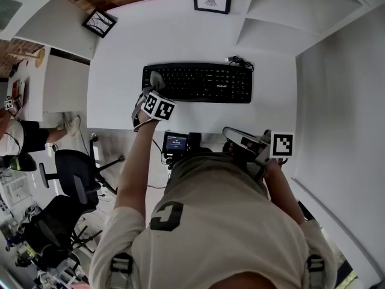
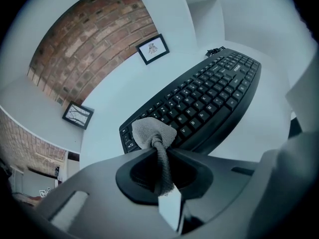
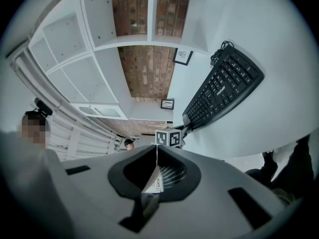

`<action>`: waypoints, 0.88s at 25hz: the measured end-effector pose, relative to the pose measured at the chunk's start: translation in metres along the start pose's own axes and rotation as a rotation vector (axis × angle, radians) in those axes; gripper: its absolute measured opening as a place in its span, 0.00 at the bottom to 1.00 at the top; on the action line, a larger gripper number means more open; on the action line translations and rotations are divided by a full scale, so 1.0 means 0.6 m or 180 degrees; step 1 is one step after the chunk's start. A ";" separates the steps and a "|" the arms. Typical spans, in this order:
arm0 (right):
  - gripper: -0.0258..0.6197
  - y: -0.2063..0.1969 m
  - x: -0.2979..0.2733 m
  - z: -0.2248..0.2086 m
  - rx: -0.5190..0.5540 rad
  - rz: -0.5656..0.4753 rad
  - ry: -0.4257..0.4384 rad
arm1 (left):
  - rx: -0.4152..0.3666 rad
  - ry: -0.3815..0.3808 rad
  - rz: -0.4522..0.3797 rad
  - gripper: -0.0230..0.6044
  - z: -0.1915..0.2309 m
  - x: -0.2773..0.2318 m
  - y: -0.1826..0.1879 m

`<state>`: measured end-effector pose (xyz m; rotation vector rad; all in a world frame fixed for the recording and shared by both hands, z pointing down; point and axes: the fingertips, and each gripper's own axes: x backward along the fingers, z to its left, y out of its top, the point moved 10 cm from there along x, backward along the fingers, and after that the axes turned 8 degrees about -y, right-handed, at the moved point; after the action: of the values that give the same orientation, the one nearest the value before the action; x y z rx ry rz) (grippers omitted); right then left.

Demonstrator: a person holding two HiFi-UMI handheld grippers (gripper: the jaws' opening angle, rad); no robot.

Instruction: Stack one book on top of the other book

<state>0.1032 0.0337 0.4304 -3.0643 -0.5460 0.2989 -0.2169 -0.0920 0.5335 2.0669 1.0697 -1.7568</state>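
Left claw (image 2: 158, 147) grips cloth (image 2: 149, 132); keyboard logo (image 1: 224, 86) illegible.

Bright, diffuse light; the white desk (image 2: 112, 101) beyond the jaws nearly glares. Fisheye bending, black corners in both gripper views; left gripper (image 2: 159, 148) casing below its jaws blurs

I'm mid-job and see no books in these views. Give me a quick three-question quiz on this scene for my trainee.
1. True or false: a book lies on the desk beside the keyboard.
2. The left gripper is shut on which thing? A) a pen B) a grey cloth C) a mouse
3. Fill in: the right gripper has its jaws ____, with nothing between them.
Key: 1 false; 2 B; 3 shut.
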 end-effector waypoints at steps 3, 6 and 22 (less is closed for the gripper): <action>0.05 0.000 0.006 -0.003 -0.0026 -0.0011 0.0009 | 0.0024 0.0005 0.0008 0.09 -0.007 0.000 0.004; 0.05 0.003 0.009 -0.003 -0.0039 0.0003 0.0022 | 0.0088 0.0014 0.0012 0.09 -0.009 0.003 0.006; 0.05 0.050 0.059 -0.016 0.0004 0.0069 0.0060 | 0.0221 -0.0041 -0.0034 0.09 -0.064 0.004 0.053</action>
<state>0.1476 0.0177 0.4319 -3.0703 -0.5117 0.2701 -0.1666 -0.0908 0.5323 2.0907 1.0320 -1.8350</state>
